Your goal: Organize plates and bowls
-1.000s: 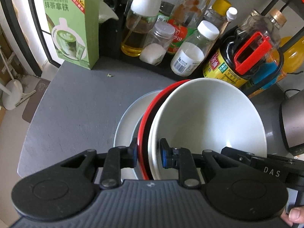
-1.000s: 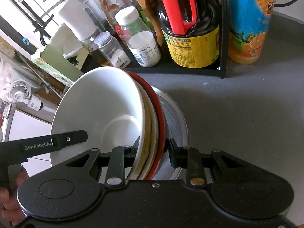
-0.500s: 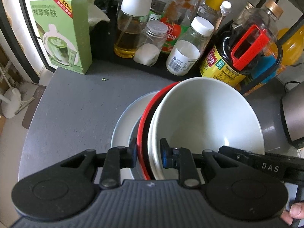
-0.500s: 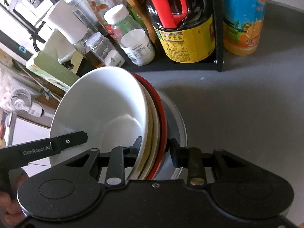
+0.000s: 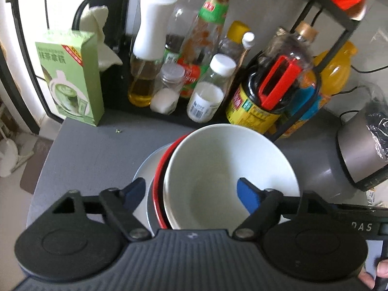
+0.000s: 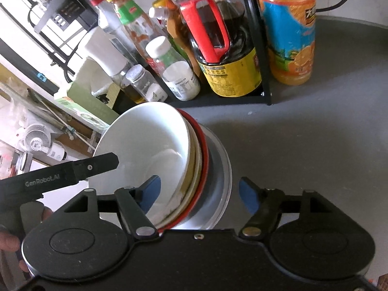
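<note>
A stack sits on the grey counter (image 5: 92, 160): a white bowl (image 5: 225, 169) on top, a red-rimmed bowl (image 5: 160, 169) under it, and a grey plate (image 5: 143, 169) at the bottom. My left gripper (image 5: 191, 191) is open, its blue pads spread either side of the stack's near rim. My right gripper (image 6: 198, 194) is open too, its jaws spread around the near rims of the white bowl (image 6: 145, 143), the red bowl (image 6: 206, 155) and the grey plate (image 6: 222, 167). Neither gripper holds anything.
A black rack (image 6: 264, 55) behind the stack holds several bottles and jars, with a soy sauce jug (image 5: 266, 97). A green carton (image 5: 72, 77) stands at the back left. An orange juice bottle (image 6: 288, 29) stands beside the rack. A metal appliance (image 5: 359, 150) sits at the right.
Both grippers have opened and let go of the stack's rims. The stack now rests on the counter, and both views have pulled back and up a little.
</note>
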Action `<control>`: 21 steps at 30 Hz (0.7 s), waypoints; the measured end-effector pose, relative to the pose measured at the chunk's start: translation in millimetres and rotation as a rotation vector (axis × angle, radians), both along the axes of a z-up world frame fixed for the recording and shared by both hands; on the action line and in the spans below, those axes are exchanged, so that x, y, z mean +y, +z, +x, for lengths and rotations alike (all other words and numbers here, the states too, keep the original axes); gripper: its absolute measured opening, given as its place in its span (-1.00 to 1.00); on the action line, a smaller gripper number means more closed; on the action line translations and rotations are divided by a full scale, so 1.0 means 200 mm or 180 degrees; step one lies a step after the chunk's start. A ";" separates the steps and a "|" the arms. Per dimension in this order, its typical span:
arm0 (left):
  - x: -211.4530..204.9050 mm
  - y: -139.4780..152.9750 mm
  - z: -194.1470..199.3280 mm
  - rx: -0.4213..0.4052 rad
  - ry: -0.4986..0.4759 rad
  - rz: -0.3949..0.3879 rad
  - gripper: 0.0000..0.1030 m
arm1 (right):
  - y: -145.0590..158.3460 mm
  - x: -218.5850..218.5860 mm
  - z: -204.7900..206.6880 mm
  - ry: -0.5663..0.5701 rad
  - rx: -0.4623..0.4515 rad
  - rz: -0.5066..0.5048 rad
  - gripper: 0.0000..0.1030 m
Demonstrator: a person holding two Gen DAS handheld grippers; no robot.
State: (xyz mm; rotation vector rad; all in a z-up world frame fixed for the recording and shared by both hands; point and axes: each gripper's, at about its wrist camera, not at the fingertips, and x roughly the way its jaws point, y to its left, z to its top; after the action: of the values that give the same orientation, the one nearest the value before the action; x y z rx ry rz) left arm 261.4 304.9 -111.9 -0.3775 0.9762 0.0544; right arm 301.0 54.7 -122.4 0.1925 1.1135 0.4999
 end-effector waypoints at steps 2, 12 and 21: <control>-0.02 0.01 -0.04 -0.0012 0.0068 0.0046 0.64 | 0.02 -0.03 -0.03 0.0015 -0.0086 0.0011 0.62; -0.17 0.13 -0.30 -0.0089 0.0291 0.0231 0.67 | 0.15 -0.30 -0.29 0.0080 -0.0387 0.0088 1.00; -0.45 0.30 -0.59 -0.0303 0.0376 0.0352 0.81 | 0.25 -0.62 -0.54 -0.0060 -0.0565 0.0175 1.00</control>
State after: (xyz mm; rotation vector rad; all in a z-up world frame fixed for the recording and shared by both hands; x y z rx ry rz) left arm 143.3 215.5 -52.1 -0.3326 0.8523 0.1952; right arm 193.3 -69.7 -72.5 0.2026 0.9249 0.5209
